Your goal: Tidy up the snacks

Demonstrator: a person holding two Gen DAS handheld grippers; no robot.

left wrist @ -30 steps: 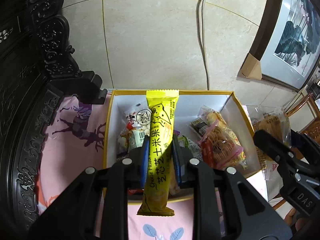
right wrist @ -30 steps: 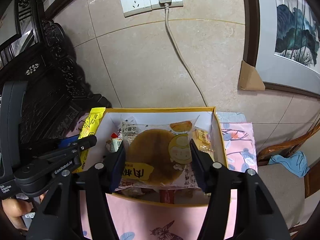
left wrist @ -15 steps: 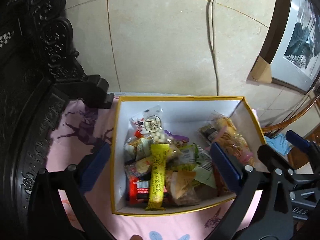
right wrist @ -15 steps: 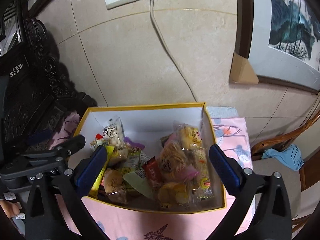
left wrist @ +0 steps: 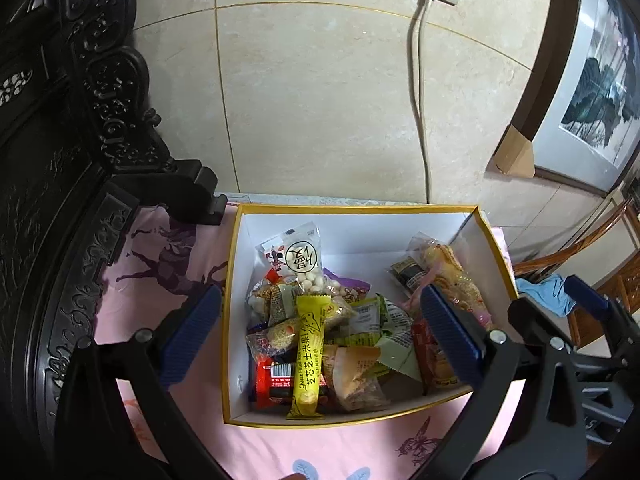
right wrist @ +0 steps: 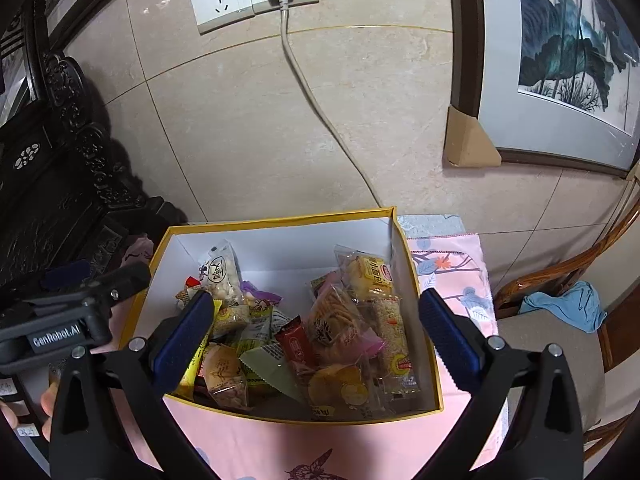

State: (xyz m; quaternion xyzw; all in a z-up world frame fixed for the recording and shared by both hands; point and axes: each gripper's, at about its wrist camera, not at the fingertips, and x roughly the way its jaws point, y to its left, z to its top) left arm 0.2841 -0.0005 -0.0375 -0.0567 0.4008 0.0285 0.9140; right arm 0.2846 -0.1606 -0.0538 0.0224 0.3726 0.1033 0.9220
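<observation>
A white box with a yellow rim (left wrist: 360,210) (right wrist: 280,222) stands on a pink cloth and holds several wrapped snacks. A long yellow snack bar (left wrist: 309,354) lies on the pile near the box's front left. A round cake packet (right wrist: 340,392) lies at the front right of the pile. My left gripper (left wrist: 318,336) is open and empty above the box. My right gripper (right wrist: 314,332) is open and empty above the box. The left gripper's body also shows in the right wrist view (right wrist: 76,316).
A dark carved wooden cabinet (left wrist: 60,200) stands at the left. A tiled wall with sockets and a cable (right wrist: 288,60) is behind the box. A framed picture (right wrist: 560,60) leans at the right. A wooden chair with a blue cloth (right wrist: 564,304) is at the right.
Both grippers opened. The yellow bar dropped from the left gripper into the box, and the round cake packet dropped from the right gripper into the box. Both grippers have risen.
</observation>
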